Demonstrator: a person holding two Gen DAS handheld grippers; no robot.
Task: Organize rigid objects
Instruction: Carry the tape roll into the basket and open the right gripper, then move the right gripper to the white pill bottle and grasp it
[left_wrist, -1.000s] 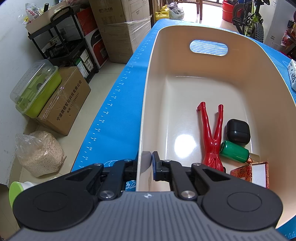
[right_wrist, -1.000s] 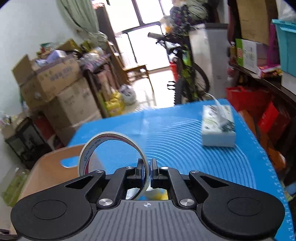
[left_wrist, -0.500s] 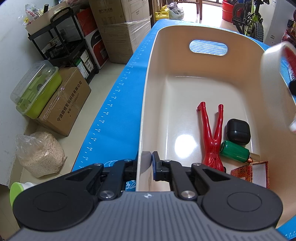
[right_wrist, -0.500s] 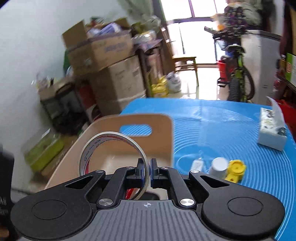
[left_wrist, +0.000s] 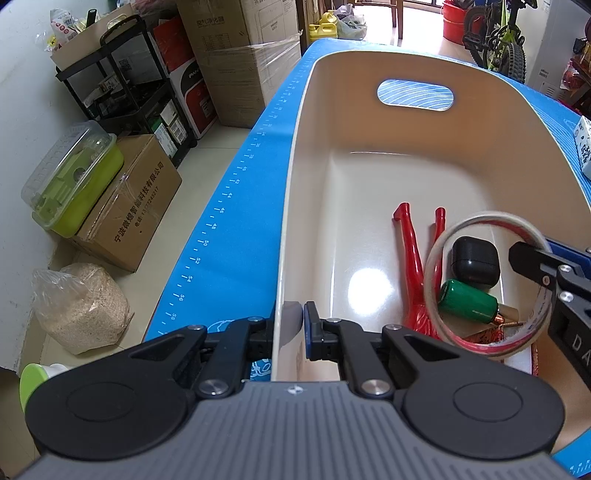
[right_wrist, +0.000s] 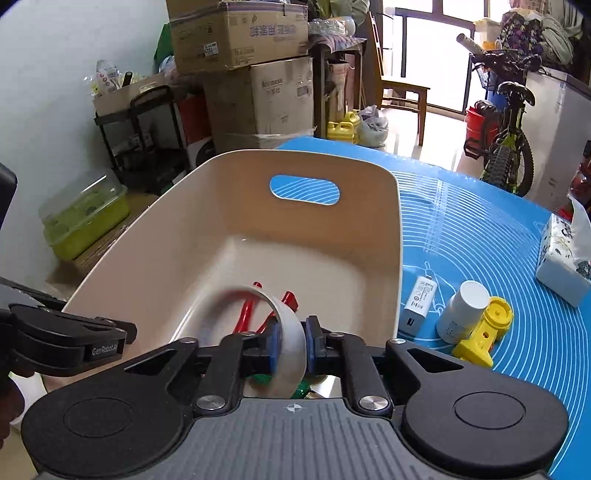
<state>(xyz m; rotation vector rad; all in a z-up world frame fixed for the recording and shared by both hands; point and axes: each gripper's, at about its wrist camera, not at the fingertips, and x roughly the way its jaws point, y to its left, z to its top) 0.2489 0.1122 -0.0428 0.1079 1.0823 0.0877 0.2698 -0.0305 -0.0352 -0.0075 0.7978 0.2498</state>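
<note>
A cream plastic bin (left_wrist: 369, 155) stands on the blue mat. My left gripper (left_wrist: 290, 332) is shut on the bin's near rim. My right gripper (right_wrist: 291, 345) holds a roll of clear tape (right_wrist: 284, 332) over the bin's near right corner; its jaws look slightly parted around the tilted, blurred roll. The tape roll (left_wrist: 484, 284) and the right gripper (left_wrist: 546, 266) also show in the left wrist view. Under it in the bin lie a red plastic figure (left_wrist: 413, 258), a black case (left_wrist: 474, 258), a green bottle (left_wrist: 467, 301) and a red box (left_wrist: 484, 338).
On the mat right of the bin lie a white charger (right_wrist: 419, 297), a white bottle (right_wrist: 463, 310), a yellow plastic part (right_wrist: 484, 332) and a tissue box (right_wrist: 565, 254). Cardboard boxes, a shelf cart and a bicycle stand on the floor beyond the table.
My right gripper has swung left and down from above the mat into the bin's near right corner with the tape roll. The roll now tilts in the jaws. The left gripper has not moved.
</note>
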